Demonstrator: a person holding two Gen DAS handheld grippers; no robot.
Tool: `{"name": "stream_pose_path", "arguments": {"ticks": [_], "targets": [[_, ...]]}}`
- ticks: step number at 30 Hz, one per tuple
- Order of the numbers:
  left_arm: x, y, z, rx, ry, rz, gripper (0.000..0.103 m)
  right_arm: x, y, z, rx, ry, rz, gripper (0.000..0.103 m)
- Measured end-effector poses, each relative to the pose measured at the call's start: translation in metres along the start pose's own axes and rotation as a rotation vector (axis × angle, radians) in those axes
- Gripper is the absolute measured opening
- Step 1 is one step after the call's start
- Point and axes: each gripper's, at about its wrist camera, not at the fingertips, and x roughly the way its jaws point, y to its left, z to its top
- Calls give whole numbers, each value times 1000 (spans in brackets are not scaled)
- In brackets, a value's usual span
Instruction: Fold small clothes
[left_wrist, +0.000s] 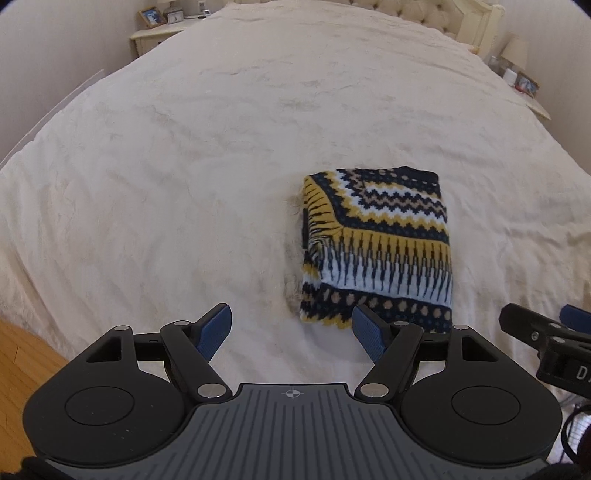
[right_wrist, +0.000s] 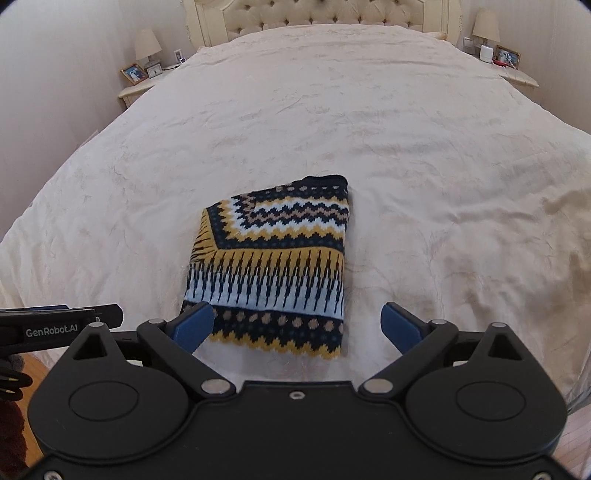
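Sweater (right_wrist: 273, 266) folded | long axis toward headboard (right_wrist: 325, 14) | flat on bed (right_wrist: 406, 147)

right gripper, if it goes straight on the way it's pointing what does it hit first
Most likely the folded patterned sweater. The right gripper is open and empty, angled down at the bed, and the sweater's near hem lies between its fingertips in the right wrist view. Depth is unclear, so it might land on the cream bedspread just short of it.
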Motion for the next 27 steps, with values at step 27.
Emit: {"name": "stream_pose_path", "arguments": {"ticks": [27], "targets": [[-6, -8, -7, 31, 3, 19, 71, -2, 10, -4, 7, 6, 23, 97]]}}
